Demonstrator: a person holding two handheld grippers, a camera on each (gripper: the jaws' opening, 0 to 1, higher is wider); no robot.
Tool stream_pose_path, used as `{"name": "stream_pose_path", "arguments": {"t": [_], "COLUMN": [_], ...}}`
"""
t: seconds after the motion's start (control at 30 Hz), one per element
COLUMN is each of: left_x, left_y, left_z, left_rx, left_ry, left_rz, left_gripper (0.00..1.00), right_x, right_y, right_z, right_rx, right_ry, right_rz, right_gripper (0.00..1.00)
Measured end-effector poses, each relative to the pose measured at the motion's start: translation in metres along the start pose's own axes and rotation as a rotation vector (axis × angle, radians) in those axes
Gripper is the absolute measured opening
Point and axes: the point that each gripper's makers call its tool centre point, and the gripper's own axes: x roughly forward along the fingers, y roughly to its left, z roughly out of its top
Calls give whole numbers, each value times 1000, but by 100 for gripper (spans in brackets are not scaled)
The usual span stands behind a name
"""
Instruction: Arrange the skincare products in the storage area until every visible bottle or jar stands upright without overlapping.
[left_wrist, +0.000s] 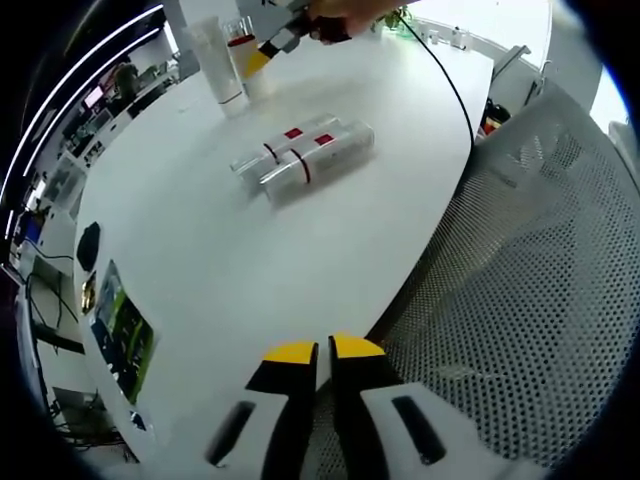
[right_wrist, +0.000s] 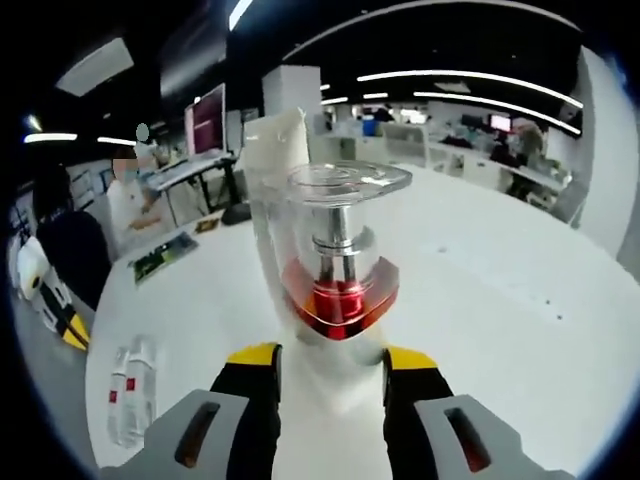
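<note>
Bottle (right_wrist: 335, 270) clamped between your right gripper (right_wrist: 330, 365) jaws, clear cap up, hanging just beside the white tube (right_wrist: 275, 150) at the table's (left_wrist: 200, 260) far end. This looks like the set-down step: lower it upright, clear of the tube. Your left gripper (left_wrist: 322, 350) sits with jaws together, holding nothing. Two clear bottles (left_wrist: 305, 155) lie flat mid-table, touching; stand those next.

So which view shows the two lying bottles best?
The left gripper view: the two lying bottles lie side by side mid-table, red bands clear. The right gripper view shows them small at lower left, beside its hand-held gripper.
</note>
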Motion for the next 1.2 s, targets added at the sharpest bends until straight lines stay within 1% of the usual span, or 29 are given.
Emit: {"name": "stream_pose_path", "arguments": {"t": [0.1,0.13,0.2,0.53,0.77,0.9,1.03,1.17,1.2], "left_x": [0,0,0,1,1,1,1,1,1], "left_y": [0,0,0,0,0,0,0,-1,-1], "left_z": [0,0,-1,-1,-1,-1,-2,-2,-2], "left_rx": [2,1,1,0,0,-1,-2,-2,-2], "left_ry": [1,1,4,5,5,5,10,13,13], "left_rz": [0,0,0,-3,-1,-1,-2,-4,-4], "left_gripper": [0,0,0,0,0,0,0,0,0], "right_x": [0,0,0,-2,-3,0,3,1,1], "right_y": [-6,-5,-5,-3,-4,-7,-10,-4,-7], "right_z": [-1,-1,-3,-3,-5,-4,-4,-3,-4], "right_rx": [-13,-12,-36,-56,-123,-141,-142,-140,-133], "right_ry": [17,15,25,33,68,80,84,83,83], "right_rz": [-5,5,5,13,43,57,65,74,71], "right_gripper": [26,26,26,25,25,25,25,25,25]}}
